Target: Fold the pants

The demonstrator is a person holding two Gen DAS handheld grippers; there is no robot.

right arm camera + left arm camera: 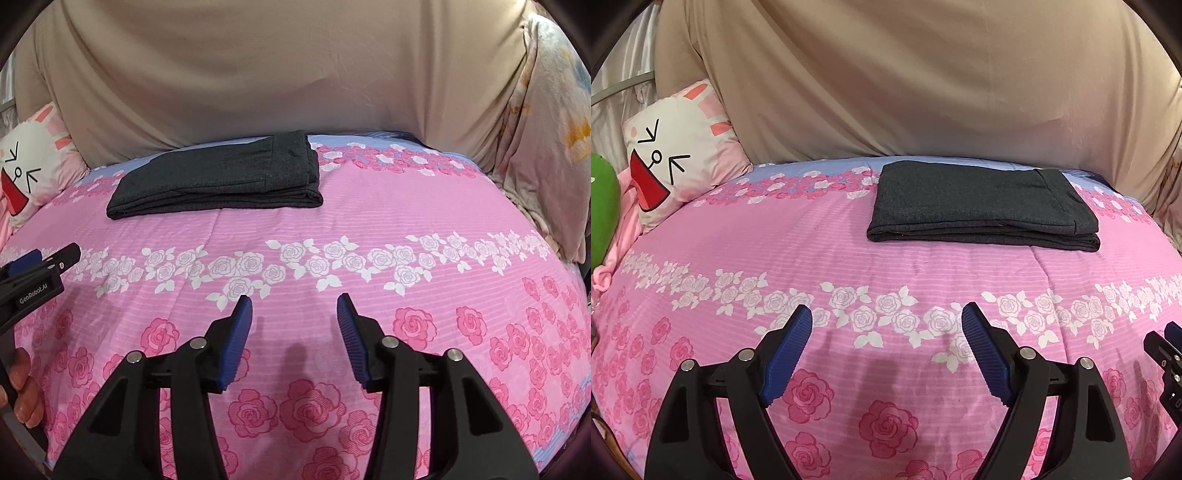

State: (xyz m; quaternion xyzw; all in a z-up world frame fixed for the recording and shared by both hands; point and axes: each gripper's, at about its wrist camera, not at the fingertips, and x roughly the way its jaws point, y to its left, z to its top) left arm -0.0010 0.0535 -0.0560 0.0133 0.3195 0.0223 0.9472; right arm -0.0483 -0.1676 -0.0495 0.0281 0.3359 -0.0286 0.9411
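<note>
Pants (982, 206) lie folded into a flat dark grey stack at the far side of the bed (849, 258), close to the beige drape, well apart from both of your grippers. Going left to right: a rabbit-face cushion (676, 158) leans at the left edge of the bed; your left gripper (886, 354) hovers over the rose-print cover, released wide with nothing between its pads; your right gripper (294, 341) hangs just beside it, its jaws parted less widely and also empty. From the left gripper the stack sits ahead and a little to the right; from the right gripper it sits ahead and to the left. The stack's long axis runs across your view, its folded edge facing you. Judging by the neat layers, the folding looks finished, and neither hand seems clearly nearer.
</note>
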